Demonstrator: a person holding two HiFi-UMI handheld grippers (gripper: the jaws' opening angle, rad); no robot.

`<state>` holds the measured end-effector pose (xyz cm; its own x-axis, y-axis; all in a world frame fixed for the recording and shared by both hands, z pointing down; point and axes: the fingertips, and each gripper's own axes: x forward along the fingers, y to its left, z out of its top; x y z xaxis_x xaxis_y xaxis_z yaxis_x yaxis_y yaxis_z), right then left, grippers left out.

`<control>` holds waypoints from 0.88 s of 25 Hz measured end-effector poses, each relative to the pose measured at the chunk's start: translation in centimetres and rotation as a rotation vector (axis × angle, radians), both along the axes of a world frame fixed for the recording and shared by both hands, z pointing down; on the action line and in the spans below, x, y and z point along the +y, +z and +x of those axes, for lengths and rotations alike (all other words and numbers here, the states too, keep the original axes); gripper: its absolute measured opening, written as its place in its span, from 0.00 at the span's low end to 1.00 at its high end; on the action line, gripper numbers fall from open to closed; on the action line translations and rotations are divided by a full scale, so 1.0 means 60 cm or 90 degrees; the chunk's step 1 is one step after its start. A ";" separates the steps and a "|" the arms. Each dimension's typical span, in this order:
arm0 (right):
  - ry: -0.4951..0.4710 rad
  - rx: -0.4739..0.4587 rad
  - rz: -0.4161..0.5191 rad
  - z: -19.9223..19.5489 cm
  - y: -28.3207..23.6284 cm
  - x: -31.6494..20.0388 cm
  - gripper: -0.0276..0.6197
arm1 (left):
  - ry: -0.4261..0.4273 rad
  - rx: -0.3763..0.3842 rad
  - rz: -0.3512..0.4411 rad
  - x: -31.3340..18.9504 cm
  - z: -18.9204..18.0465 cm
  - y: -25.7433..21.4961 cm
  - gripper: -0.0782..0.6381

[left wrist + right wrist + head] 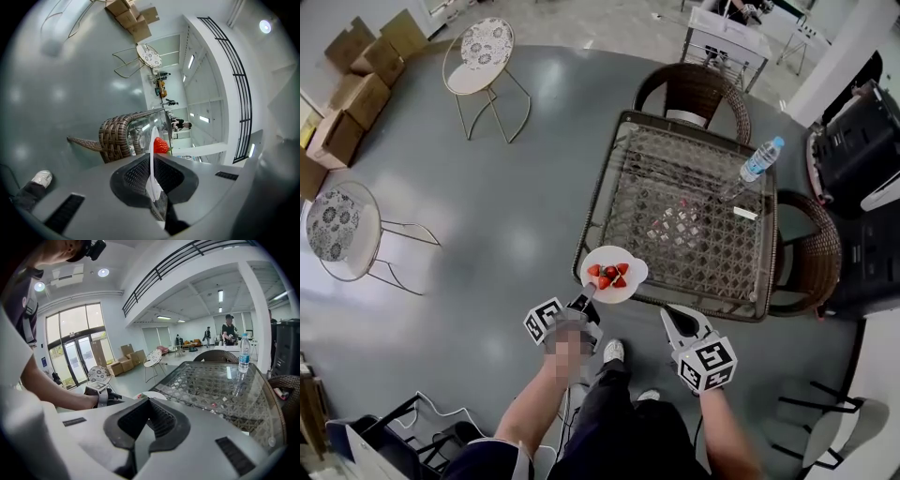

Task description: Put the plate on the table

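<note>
L gripper (587, 297) jaws pinch plate (631, 285) w/ strawberries (609, 275); R gripper (673, 321) jaws together.

No print can be read: the label on the clear plastic water bottle (761, 159) standing on the glass-topped wicker table (703, 246) is too small.

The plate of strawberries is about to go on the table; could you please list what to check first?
1. Left hand-held gripper shut on the plate rim: ok.
2. Strawberries sitting on the plate: ok.
3. Table corner beside the plate bare: ok.
4. Bottle far from the landing spot: ok.
5. Plate's height above the glass: cannot tell.
6. Right hand-held gripper shut, empty, clear of the plate: ok.
</note>
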<state>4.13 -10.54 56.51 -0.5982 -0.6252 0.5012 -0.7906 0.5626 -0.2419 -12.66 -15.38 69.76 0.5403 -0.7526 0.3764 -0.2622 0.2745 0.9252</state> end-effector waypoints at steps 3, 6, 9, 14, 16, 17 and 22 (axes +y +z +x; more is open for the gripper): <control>0.004 0.004 -0.005 0.004 0.006 -0.006 0.05 | 0.004 0.000 -0.004 -0.017 0.004 0.013 0.13; 0.009 0.007 -0.009 0.005 0.007 -0.008 0.05 | 0.007 -0.003 -0.012 -0.027 0.005 0.025 0.13; 0.015 0.009 -0.011 0.009 0.006 -0.013 0.05 | 0.011 -0.003 -0.013 -0.037 0.008 0.031 0.13; 0.021 0.010 -0.015 0.015 0.008 -0.014 0.05 | 0.012 -0.007 -0.011 -0.047 0.011 0.034 0.13; 0.022 0.009 -0.016 0.015 0.009 -0.013 0.05 | 0.012 -0.010 -0.016 -0.050 0.012 0.035 0.13; 0.023 0.008 -0.017 0.014 0.009 -0.012 0.05 | 0.011 -0.011 -0.019 -0.051 0.012 0.035 0.13; 0.026 0.003 -0.022 0.014 0.011 -0.005 0.05 | 0.013 -0.029 -0.043 -0.055 0.012 0.037 0.13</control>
